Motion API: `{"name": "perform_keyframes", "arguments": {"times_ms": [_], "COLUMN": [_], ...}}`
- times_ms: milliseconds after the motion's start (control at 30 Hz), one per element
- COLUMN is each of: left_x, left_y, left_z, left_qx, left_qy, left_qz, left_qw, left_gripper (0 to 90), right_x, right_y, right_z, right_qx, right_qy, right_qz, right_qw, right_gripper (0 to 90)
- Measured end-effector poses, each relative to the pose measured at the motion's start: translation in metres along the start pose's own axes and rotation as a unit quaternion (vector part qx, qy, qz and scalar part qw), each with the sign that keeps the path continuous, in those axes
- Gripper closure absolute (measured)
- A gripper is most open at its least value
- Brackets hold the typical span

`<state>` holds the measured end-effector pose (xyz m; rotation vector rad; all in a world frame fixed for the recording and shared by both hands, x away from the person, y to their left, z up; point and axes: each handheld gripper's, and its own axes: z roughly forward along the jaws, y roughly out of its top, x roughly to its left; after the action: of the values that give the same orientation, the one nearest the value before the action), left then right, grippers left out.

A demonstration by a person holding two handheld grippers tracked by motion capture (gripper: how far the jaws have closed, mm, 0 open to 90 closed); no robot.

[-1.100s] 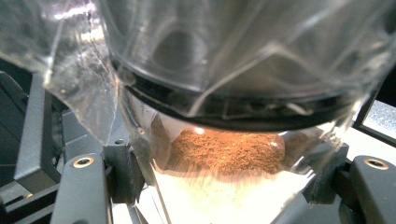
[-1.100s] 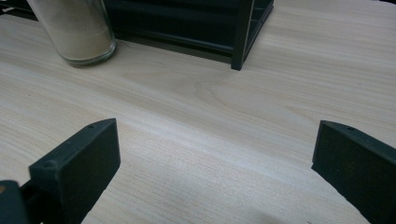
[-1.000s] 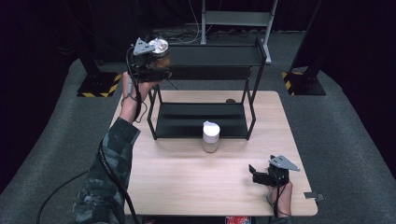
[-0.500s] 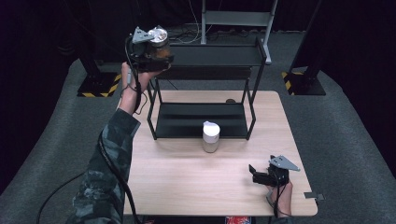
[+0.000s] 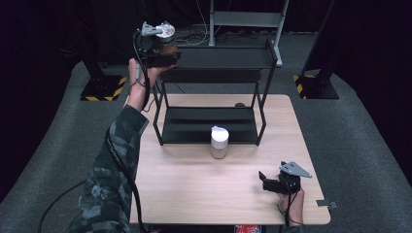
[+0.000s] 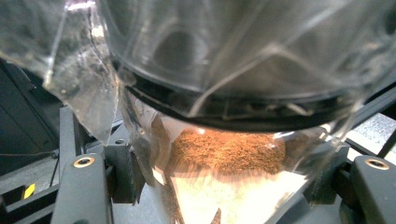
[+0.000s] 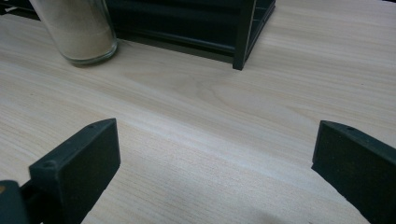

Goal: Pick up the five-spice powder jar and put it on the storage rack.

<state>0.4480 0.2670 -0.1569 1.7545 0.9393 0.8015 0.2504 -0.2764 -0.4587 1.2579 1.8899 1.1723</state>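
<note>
While clamped in left hand-held gripper, clear round jar, brown powder

The spice jar is cut off by the frame's top edge.

Two jars: one with brown powder up by the rack's top shelf, one with pale powder and a white lid on the table. One black rack with two shelves. Two grippers: the left and the right. One table.
</note>
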Motion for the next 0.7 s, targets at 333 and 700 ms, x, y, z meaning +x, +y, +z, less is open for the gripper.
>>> {"name": "perform_keyframes", "arguments": {"times_ms": [333,700], "left_x": [0.005,0.008], "left_y": [0.005,0.008], "left_z": [0.017,0.031], "left_qx": [0.011,0.027], "left_qy": [0.004,0.010], "left_qz": [-0.015,-0.020], "left_qw": [0.9998,0.9994], "left_gripper": [30.2,30.2], "right_x": [0.000,0.000], "right_y": [0.001,0.001], "right_z": [0.000,0.000], "right_qx": [0.002,0.004], "right_qy": [0.001,0.001], "right_qz": [-0.001,-0.001], "right_qw": [1.0000,1.0000], "right_gripper": [0.0,0.0]}}
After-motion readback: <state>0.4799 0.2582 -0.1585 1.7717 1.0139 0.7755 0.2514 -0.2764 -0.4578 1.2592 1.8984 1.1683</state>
